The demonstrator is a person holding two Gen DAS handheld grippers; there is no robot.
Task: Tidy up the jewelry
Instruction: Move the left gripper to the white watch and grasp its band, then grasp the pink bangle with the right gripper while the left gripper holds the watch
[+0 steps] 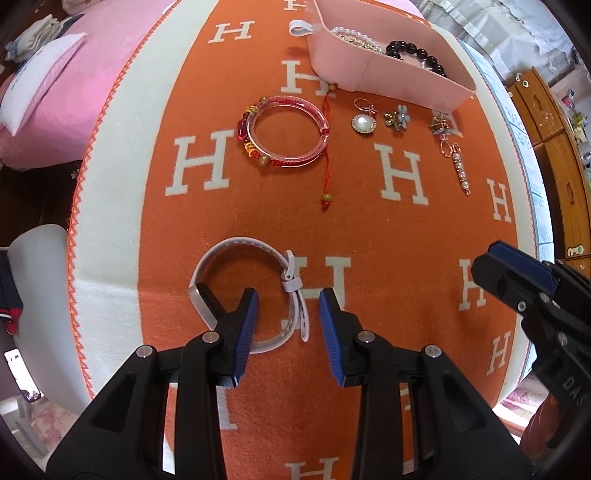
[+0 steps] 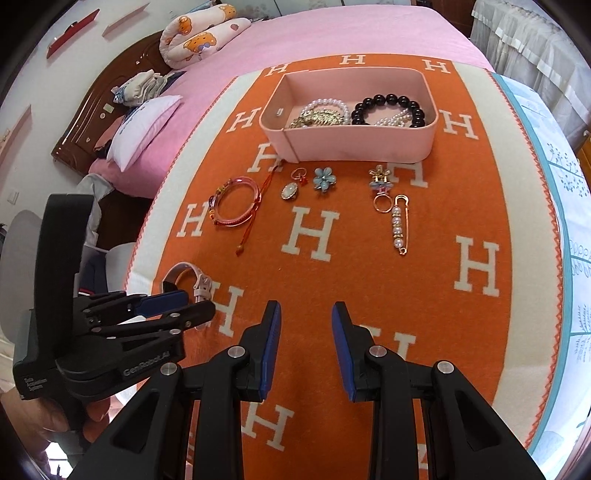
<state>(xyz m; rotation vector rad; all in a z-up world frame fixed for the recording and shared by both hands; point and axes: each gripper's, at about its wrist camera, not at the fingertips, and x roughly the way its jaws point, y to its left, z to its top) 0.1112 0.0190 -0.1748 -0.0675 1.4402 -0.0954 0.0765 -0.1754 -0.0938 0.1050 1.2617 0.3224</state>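
My left gripper (image 1: 288, 299) is open, its fingers straddling the strap end of a white watch band (image 1: 236, 254) lying on the orange blanket (image 1: 369, 240); the band also shows in the right wrist view (image 2: 184, 271). My right gripper (image 2: 306, 317) is open and empty over the blanket. A pink tray (image 2: 351, 144) at the far end holds pearl strands and a black bead bracelet (image 2: 391, 107). In front of it lie a pink bangle (image 2: 236, 203), a pearl pendant (image 2: 290, 192), a blue flower brooch (image 2: 324, 180), a ring charm (image 2: 380, 184) and a pearl pin (image 2: 398, 225).
The blanket lies on a pink bed (image 2: 332, 33) with pillows (image 2: 144, 125) and a wooden headboard (image 2: 96, 107) at the left. A wooden cabinet (image 1: 554, 155) stands to the right. The blanket's white border (image 1: 110, 184) runs along the left edge.
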